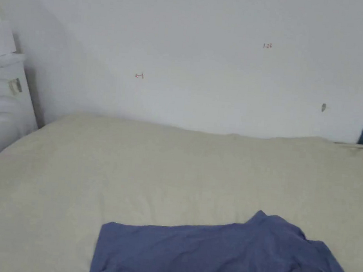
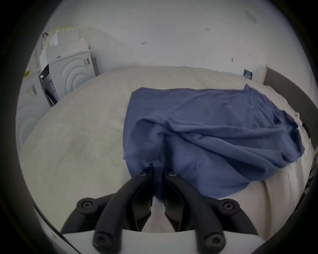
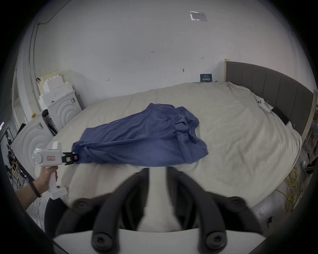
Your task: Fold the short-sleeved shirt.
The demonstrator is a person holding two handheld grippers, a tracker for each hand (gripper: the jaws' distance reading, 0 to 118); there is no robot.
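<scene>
A: Where is the blue short-sleeved shirt?

B: On the cream bed sheet, near the bed's front edge, crumpled, its bunched collar end toward the grey headboard and its other end toward the white foam blocks.

A: Is anything gripping it?

B: The left gripper pinches the shirt's near corner, both jaws nearly closed with the cloth between them. The right gripper hangs just short of the shirt's front edge, jaws a narrow gap apart, holding nothing.

A: How will it handle?

B: I judge it light, thin and limp; it'll sag and wrinkle wherever it's unsupported. The right gripper should probably take the hem corner opposite the left one's, so the two can stretch it flat before any fold.
</scene>
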